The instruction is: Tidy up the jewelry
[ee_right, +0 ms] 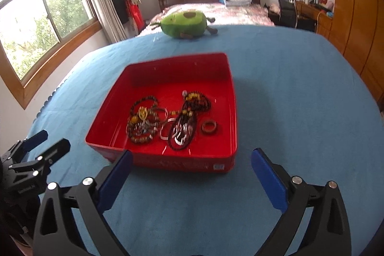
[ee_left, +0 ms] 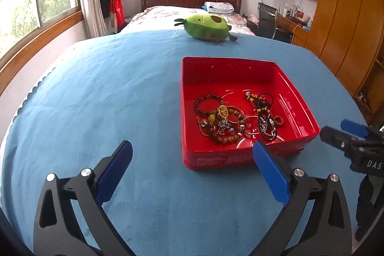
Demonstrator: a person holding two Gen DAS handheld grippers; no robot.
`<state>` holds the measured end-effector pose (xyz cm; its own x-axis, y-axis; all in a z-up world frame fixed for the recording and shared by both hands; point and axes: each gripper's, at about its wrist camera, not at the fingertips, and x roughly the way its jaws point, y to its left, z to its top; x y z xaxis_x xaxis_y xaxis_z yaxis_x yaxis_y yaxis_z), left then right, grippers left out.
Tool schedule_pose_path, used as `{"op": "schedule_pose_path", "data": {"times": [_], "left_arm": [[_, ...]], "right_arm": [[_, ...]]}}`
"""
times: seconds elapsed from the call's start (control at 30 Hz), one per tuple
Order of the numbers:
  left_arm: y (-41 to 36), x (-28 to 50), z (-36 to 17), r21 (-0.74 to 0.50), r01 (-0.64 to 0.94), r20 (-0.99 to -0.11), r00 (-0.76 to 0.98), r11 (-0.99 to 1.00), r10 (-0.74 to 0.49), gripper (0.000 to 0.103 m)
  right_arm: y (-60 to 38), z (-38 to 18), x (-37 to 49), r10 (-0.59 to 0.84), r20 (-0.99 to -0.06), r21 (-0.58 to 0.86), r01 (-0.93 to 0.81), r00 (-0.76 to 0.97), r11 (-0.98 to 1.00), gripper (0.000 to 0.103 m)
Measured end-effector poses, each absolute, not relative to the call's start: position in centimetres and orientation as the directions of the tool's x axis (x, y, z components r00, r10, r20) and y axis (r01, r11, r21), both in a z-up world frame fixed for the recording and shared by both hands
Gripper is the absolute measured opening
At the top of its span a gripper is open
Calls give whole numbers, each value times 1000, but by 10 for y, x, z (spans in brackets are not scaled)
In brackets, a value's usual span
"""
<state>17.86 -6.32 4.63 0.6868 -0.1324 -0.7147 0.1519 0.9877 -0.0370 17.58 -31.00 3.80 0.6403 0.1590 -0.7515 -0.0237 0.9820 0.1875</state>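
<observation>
1. Left wrist view: my left tongs (ee_left: 192, 155) gape wide and empty over the blue counter (ee_left: 108, 92); the red tray (ee_left: 242, 68) of jewelry (ee_left: 236, 118) sits just ahead, toward their right finger.
2. Right wrist view: my right tongs (ee_right: 192, 162) are spread open, empty; the red tray (ee_right: 182, 64) lies just beyond, toward their left finger.

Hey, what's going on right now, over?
Both grippers, left and right, open, empty, short of red tray. Jewelry heaped inside tray, untouched. Nothing blocking; avocado plush far behind.

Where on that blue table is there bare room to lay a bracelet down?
Bare blue cloth lies left of the red tray, also right of it, and between the tray and the avocado plush. The tray's near half is crowded with tangled jewelry; its far half is bare.
</observation>
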Motion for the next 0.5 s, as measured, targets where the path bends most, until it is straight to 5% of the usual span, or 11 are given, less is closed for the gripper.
{"op": "schedule_pose_path", "data": {"times": [0.5], "left_arm": [[-61, 184, 30, -21, 149, -735, 668, 989, -116, 100]], "right_arm": [[-314, 18, 168, 233, -773, 257, -46, 590, 965, 99]]}}
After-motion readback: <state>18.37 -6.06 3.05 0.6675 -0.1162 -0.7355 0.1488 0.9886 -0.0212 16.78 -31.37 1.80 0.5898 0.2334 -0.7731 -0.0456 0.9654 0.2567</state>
